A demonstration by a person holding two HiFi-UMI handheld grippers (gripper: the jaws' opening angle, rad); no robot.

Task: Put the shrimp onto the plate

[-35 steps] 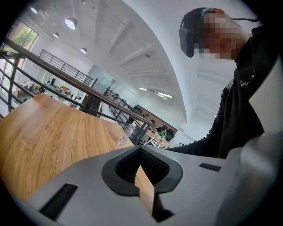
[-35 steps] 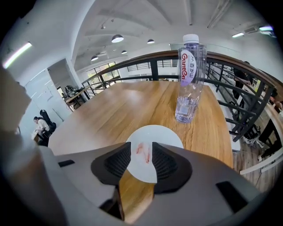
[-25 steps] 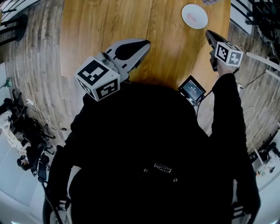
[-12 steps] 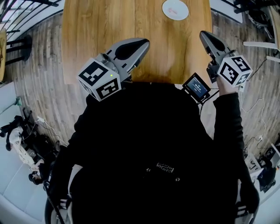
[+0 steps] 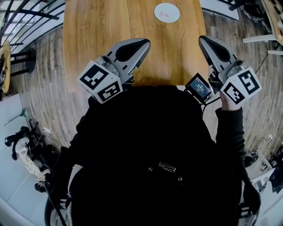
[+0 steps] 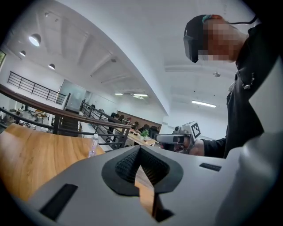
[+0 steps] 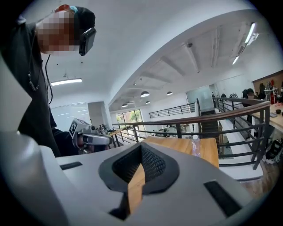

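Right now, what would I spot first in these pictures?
Two big grey grippers with black-and-white marker cubes, the left gripper and the right gripper, stick out over the near edge of the wooden table. At its far end sits a round white plate with a small pink thing on it.

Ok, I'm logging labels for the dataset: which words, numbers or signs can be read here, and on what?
Nothing reads clearly.
The small screen: lit lines, too small to read.
The black top: pale print on the chest, too blurred to read.
The left gripper and the right gripper: black-and-white square markers only, no letters.
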